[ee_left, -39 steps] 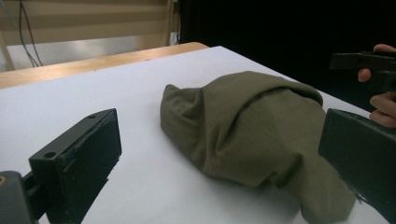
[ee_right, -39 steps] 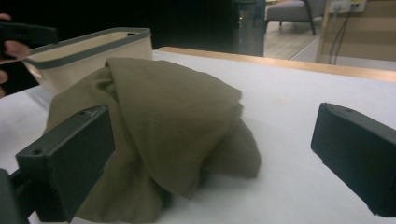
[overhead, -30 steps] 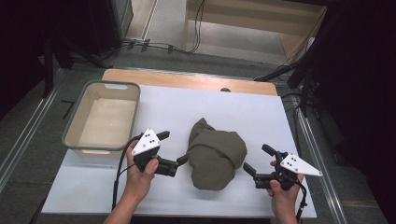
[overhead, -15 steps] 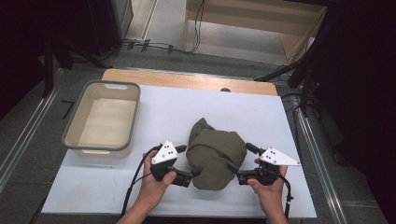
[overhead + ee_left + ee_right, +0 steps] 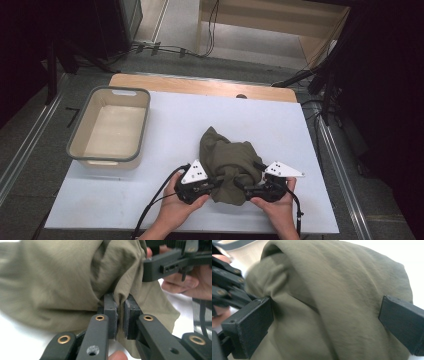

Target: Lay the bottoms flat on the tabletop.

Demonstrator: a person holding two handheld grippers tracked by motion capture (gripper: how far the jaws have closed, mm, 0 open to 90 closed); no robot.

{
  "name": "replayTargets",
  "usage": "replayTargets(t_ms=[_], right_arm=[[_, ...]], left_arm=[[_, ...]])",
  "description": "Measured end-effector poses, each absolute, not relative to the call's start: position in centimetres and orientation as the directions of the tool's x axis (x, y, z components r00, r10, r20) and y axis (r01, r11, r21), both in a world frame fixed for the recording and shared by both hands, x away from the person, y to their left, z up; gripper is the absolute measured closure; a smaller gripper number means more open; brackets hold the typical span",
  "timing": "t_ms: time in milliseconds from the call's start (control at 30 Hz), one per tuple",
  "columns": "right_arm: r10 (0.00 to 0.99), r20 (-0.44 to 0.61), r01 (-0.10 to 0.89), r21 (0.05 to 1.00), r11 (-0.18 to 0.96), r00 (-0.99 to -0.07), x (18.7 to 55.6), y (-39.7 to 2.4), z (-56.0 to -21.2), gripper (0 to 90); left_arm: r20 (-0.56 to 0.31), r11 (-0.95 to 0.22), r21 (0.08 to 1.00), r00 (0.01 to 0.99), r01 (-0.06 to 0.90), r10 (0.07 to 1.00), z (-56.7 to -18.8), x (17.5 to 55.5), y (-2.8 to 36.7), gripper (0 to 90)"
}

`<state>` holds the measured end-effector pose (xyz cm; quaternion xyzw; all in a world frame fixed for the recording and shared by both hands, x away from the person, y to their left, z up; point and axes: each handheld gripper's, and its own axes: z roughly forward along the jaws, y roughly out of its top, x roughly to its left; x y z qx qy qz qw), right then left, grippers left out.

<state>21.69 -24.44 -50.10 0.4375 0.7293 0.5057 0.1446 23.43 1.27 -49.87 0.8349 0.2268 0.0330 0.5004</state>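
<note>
Left hand (image 5: 176, 209) low at the table's near edge, knuckles up, left gripper (image 5: 216, 182) aimed level into the olive cloth (image 5: 227, 162). Jaws just closed, pinching a fold of cloth between the pads (image 5: 111, 312). Right hand (image 5: 275, 207) mirrored opposite, right gripper (image 5: 243, 186) pushed against the heap's other side; jaws spread wide with cloth bulging between, pads (image 5: 252, 325) probably brushing but not clamping it. Cloth bunched near the front of the white tabletop (image 5: 170, 120). Grey tub (image 5: 111, 125) well apart at left. Cables on the dim floor beyond.
</note>
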Motion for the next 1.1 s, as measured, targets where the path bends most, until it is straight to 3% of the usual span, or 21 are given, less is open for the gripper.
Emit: replayTargets(t_ms=[100,233,400,500,733,967,1100], right_arm=[[0.758,0.240,0.487,0.866,0.116,-0.607,21.4,-24.3,-50.1,5.2],[0.726,0.268,0.499,0.859,0.118,-0.633,21.2,-24.3,-50.1,20.8],[0.666,0.326,0.502,0.861,0.084,-0.671,21.1,-24.6,-50.2,64.2],[0.683,0.304,0.487,0.869,0.087,-0.664,20.9,-24.8,-50.0,83.0],[0.781,0.218,0.415,0.908,0.058,-0.586,20.1,-26.7,-48.1,84.8],[0.844,0.149,0.322,0.946,0.030,-0.516,19.1,-29.0,-45.4,84.8],[0.873,0.113,0.274,0.961,0.025,-0.475,18.5,-29.2,-44.4,84.7]], left_arm=[[-0.165,-0.431,0.840,0.911,0.331,0.378,-50.3,22.8,0.3,83.2],[-0.154,-0.439,0.838,0.912,0.324,0.380,-50.5,22.5,0.1,83.3],[-0.148,-0.453,0.831,0.914,0.322,0.378,-50.4,22.5,0.3,81.0],[-0.168,-0.428,0.839,0.909,0.335,0.383,-49.7,22.7,0.8,65.6],[-0.181,-0.337,0.883,0.900,0.326,0.396,-47.3,23.3,3.0,29.3],[-0.194,-0.270,0.901,0.872,0.339,0.449,-45.5,24.3,5.6,7.1],[-0.219,-0.213,0.914,0.862,0.346,0.457,-44.7,24.7,6.9,1.2]])
